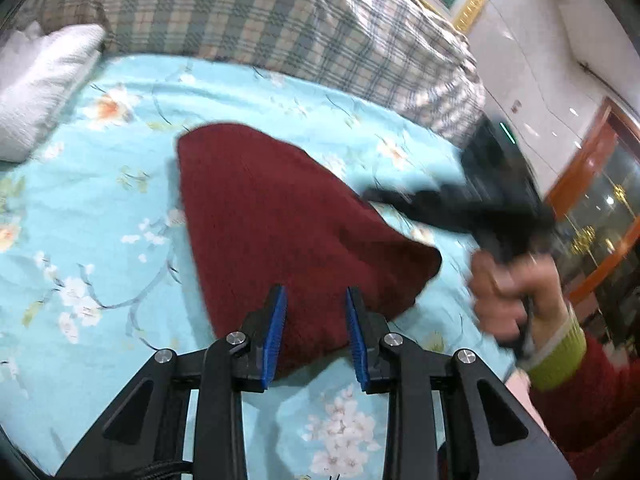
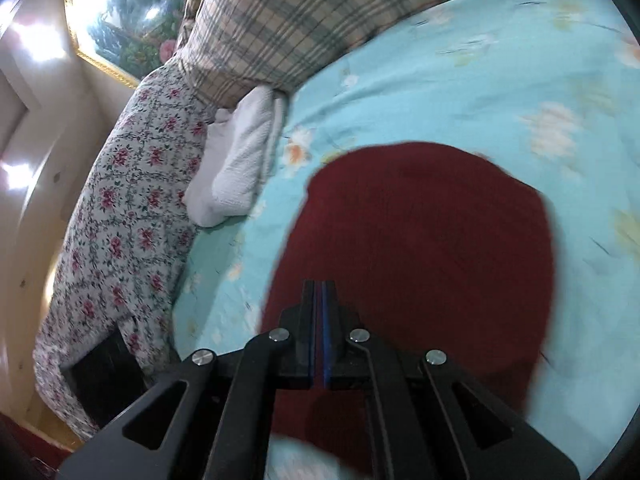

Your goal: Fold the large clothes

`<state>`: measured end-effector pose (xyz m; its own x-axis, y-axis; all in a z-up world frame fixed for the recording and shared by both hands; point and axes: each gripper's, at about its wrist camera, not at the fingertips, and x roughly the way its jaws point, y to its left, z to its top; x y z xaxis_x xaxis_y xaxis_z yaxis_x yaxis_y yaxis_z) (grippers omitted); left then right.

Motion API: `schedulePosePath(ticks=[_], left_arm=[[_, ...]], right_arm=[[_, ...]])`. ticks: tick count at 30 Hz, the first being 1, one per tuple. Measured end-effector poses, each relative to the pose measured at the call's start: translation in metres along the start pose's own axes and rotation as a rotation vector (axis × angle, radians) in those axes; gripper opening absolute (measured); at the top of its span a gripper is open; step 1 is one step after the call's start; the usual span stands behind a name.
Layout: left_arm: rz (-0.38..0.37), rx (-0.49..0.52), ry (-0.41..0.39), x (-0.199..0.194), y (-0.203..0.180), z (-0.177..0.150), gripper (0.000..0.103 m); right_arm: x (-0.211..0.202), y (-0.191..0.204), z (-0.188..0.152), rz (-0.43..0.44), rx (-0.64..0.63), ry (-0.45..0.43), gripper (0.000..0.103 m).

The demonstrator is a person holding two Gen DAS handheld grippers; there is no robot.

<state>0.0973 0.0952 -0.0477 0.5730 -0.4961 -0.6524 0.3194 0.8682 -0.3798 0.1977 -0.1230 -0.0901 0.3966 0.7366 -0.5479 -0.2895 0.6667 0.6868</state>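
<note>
Lying on the bed with the pale blue flowered sheet (image 1: 100, 208), already gathered into a compact, rounded slab: the dark red knitted garment (image 1: 272, 216), well apart from the white textured folded cloth (image 1: 44, 88) and the green-and-beige checked quilt (image 1: 256, 16) at the far side.

Hovering over the near edge of the red knit with the left gripper (image 1: 316, 332), blue-padded fingers (image 1: 276, 332) standing partly apart and gripping nothing. Reaching in from the right with the right gripper (image 2: 322, 308), held in a hand (image 1: 508, 296) with a green cuff, its fingers pressed fully together over the cloth; possibly a thin pinch of knit between them, though motion blur is hiding that, so treating them as closed on nothing.

Advice for the fold in hand, as a judgement only:
- Parting the right fingers before going for an edge, since closed tips will only be pushing the knit along the sheet.
- Taking the two near corners together, both layers in each pinch, so the under layer is not trailing behind.
- Lifting low and carrying the edge straight across toward the far side, keeping both grips level to avoid a skewed crease.
- Watching for the sheet being caught up with the knit; thick wool tending to slip and spring back, so pressing the fold flat afterwards.
</note>
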Motion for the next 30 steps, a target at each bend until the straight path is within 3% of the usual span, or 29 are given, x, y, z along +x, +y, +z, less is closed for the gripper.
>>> schedulePosePath(ticks=[3, 6, 8, 10, 13, 22, 26, 30], left_arm=[[0.113, -0.027, -0.007, 0.0, 0.002, 0.011, 0.031], [0.077, -0.031, 0.081, 0.025, 0.0, 0.012, 0.039], [0.134, 0.034, 0.139, 0.044, -0.008, 0.006, 0.04], [0.213, 0.103, 0.154, 0.052, -0.02, -0.002, 0.043], [0.269, 0.143, 0.158, 0.058, -0.025, -0.006, 0.046], [0.242, 0.19, 0.129, 0.056, -0.015, -0.017, 0.047], [0.25, 0.176, 0.123, 0.055, -0.018, -0.018, 0.048], [0.222, 0.094, 0.099, 0.037, -0.016, -0.01, 0.048]], right_arm=[[-0.029, -0.008, -0.033, -0.065, -0.014, -0.013, 0.002], [-0.033, -0.019, -0.054, -0.142, -0.006, -0.001, 0.002], [-0.025, -0.034, -0.062, -0.193, 0.028, 0.033, 0.002], [-0.019, -0.047, -0.067, -0.181, 0.076, 0.032, 0.002], [-0.017, -0.049, -0.066, -0.171, 0.086, 0.013, 0.002], [-0.012, -0.039, -0.072, -0.188, 0.051, 0.018, 0.002], [-0.015, -0.054, -0.077, -0.131, 0.124, 0.003, 0.0], [-0.04, -0.027, -0.069, -0.174, 0.05, -0.052, 0.002]])
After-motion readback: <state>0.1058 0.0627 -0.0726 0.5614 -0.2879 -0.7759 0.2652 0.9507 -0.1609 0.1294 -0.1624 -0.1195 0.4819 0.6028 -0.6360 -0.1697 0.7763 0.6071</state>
